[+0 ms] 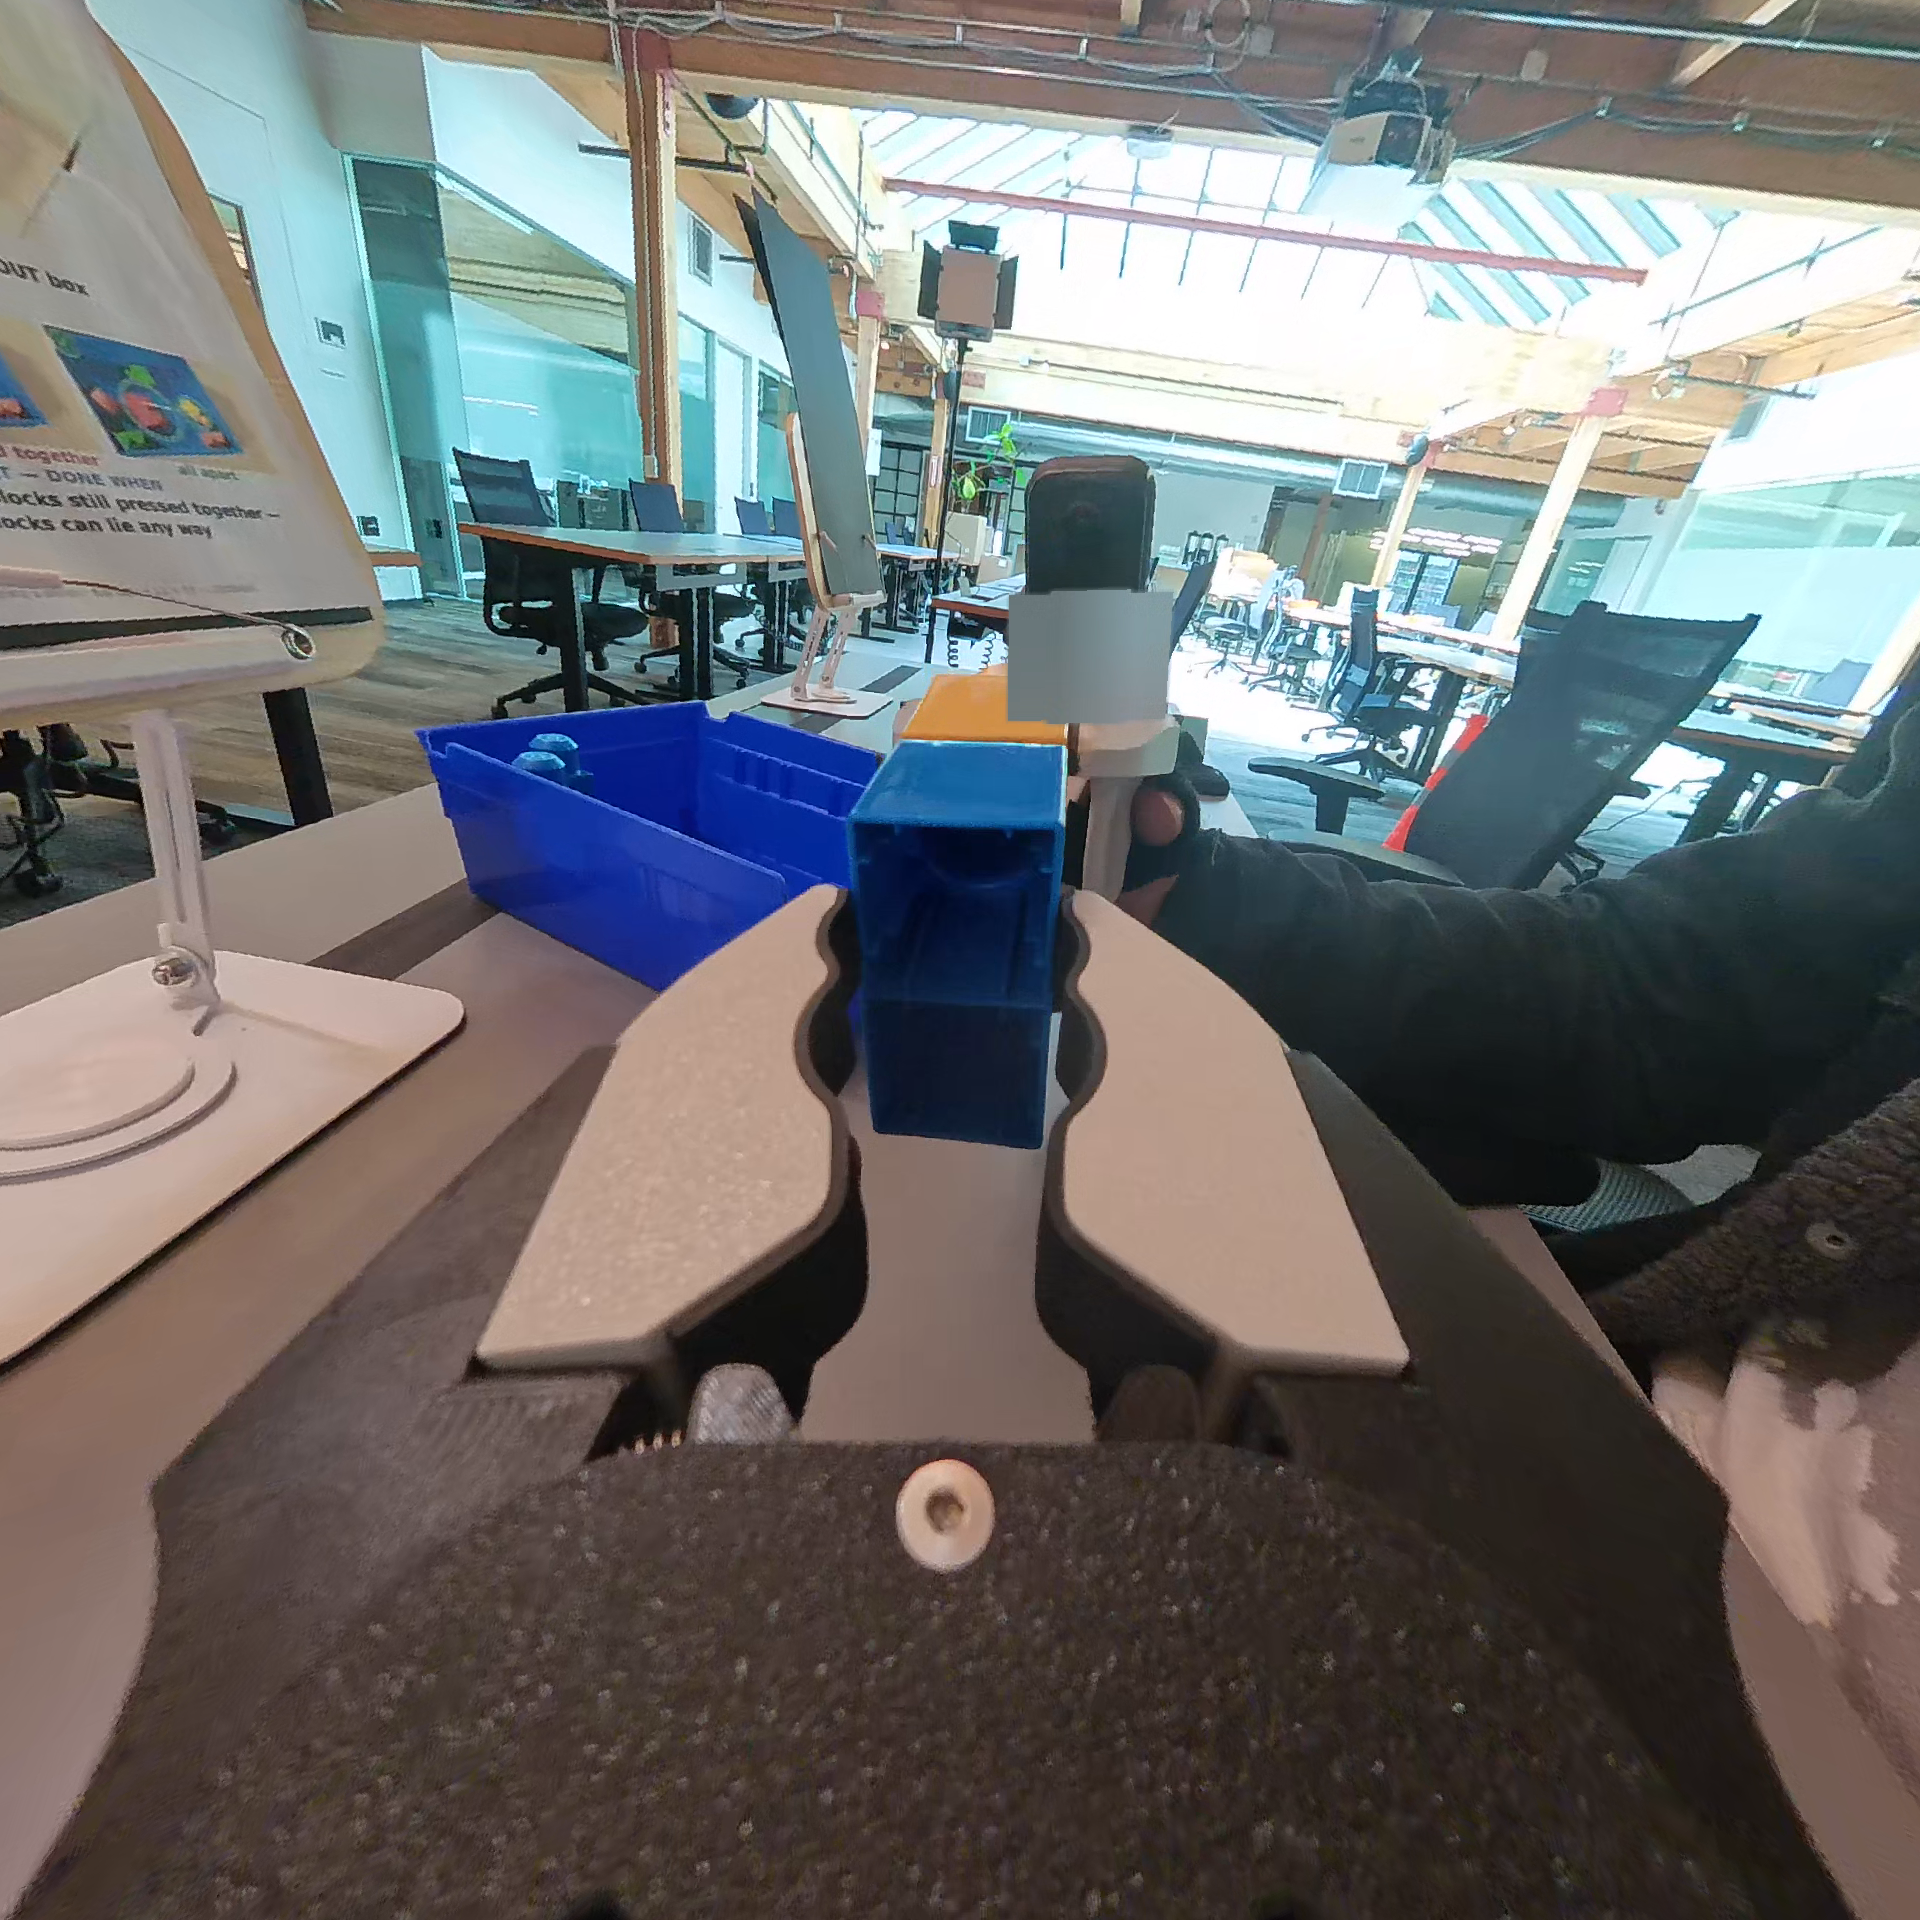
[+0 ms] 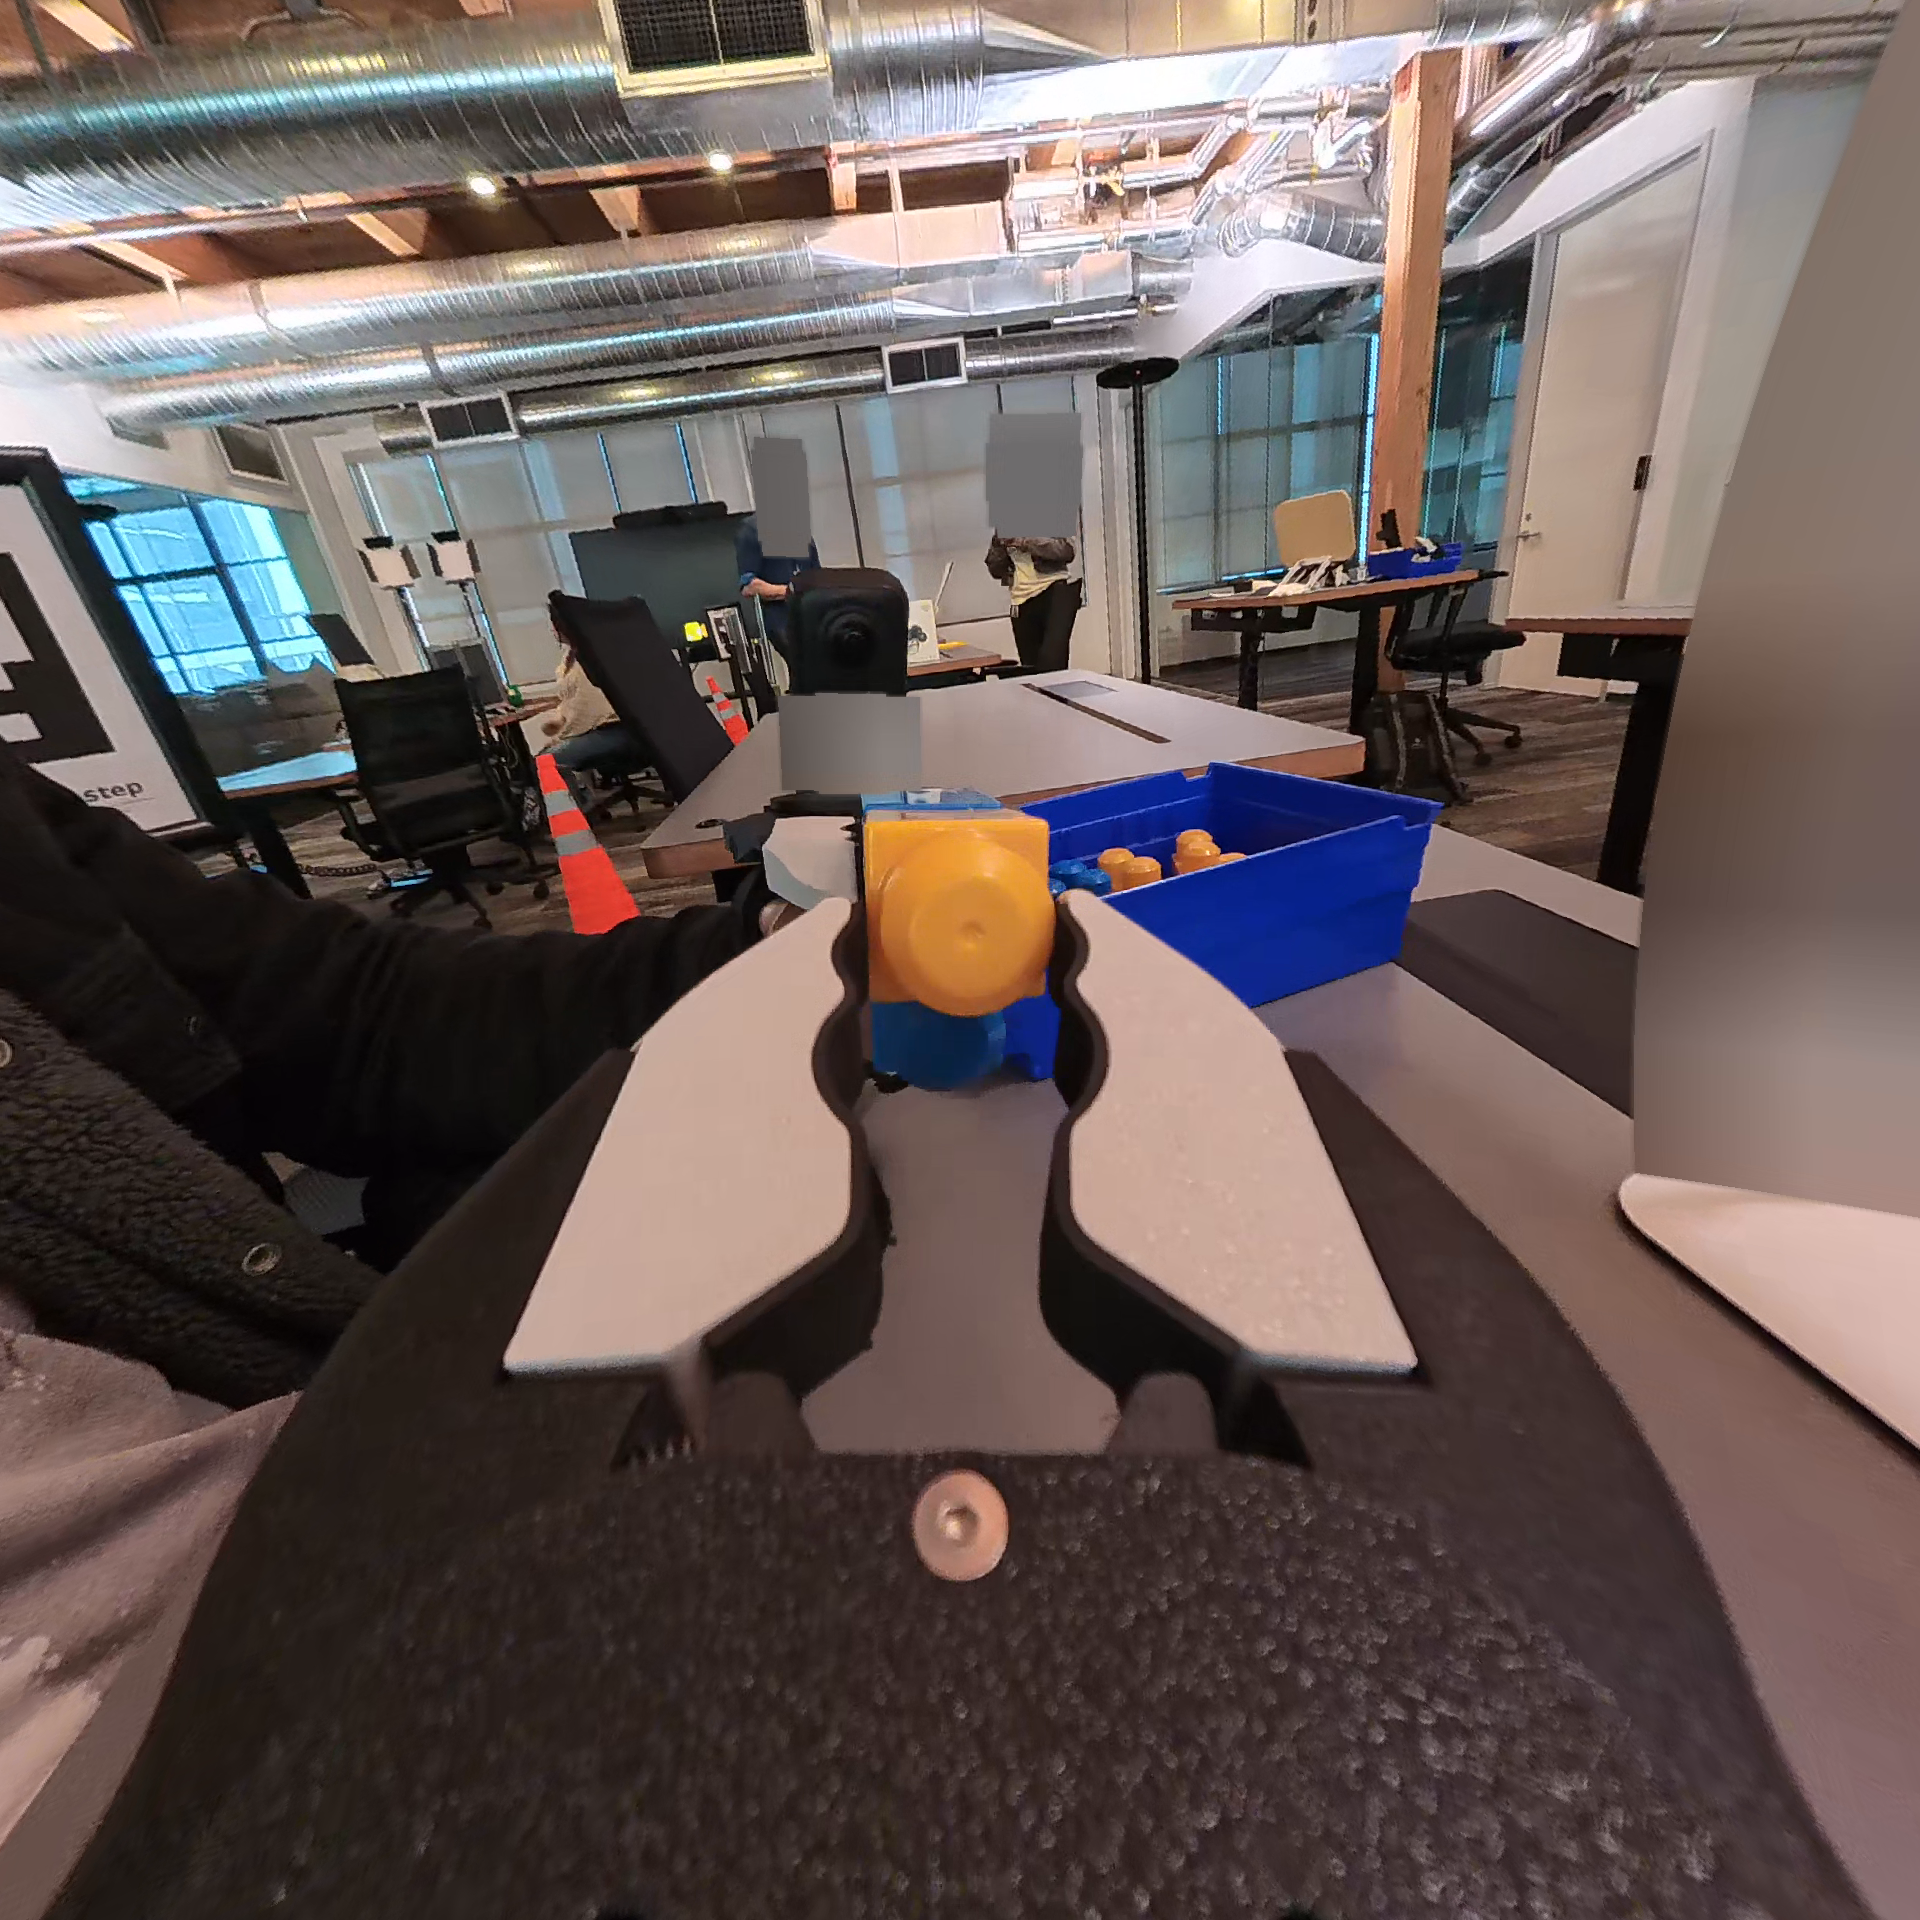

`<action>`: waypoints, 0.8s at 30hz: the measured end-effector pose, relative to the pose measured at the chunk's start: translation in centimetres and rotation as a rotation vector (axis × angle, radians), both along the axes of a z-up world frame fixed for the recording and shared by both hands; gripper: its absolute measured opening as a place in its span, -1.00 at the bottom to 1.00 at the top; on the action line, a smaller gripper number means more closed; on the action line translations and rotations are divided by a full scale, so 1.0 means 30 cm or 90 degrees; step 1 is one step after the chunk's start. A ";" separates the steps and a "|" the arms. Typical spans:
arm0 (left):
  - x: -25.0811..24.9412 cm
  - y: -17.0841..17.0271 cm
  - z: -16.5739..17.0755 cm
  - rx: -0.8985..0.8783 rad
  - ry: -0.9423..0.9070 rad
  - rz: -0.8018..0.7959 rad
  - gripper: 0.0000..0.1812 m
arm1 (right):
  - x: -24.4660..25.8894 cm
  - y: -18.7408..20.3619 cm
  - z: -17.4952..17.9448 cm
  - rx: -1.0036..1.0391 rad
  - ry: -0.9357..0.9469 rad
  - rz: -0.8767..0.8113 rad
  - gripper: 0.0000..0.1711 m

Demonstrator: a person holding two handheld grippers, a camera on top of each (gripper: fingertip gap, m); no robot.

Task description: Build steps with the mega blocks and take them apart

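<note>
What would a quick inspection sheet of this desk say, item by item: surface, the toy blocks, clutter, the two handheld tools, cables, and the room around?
Surface: grey tabletop with a darker strip.
Job's things: blue plastic block and orange plastic block, apparently joined, held between both tools; blue plastic bin holding more orange and blue blocks.
Clutter: white stand carrying a printed instruction sheet.
Grippers: left gripper, jaws closed on the blue block; right gripper, jaws closed on the orange block.
Cables: nothing seen on the desk.
Surroundings: open office with desks, black chairs, orange traffic cones, people in the distance.
</note>
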State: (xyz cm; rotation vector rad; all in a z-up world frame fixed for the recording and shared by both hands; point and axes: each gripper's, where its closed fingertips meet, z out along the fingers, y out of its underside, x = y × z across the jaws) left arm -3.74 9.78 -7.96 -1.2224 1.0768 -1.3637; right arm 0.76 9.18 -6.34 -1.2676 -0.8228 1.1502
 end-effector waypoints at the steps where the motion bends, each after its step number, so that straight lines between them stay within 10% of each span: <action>1: 0.000 -0.001 -0.002 0.000 0.003 -0.001 -0.61 | -0.002 -0.001 -0.005 -0.001 -0.007 0.000 -0.61; 24: 0.013 -0.032 -0.168 0.079 0.186 -0.039 -0.60 | -0.023 -0.031 -0.131 -0.033 -0.156 0.040 -0.62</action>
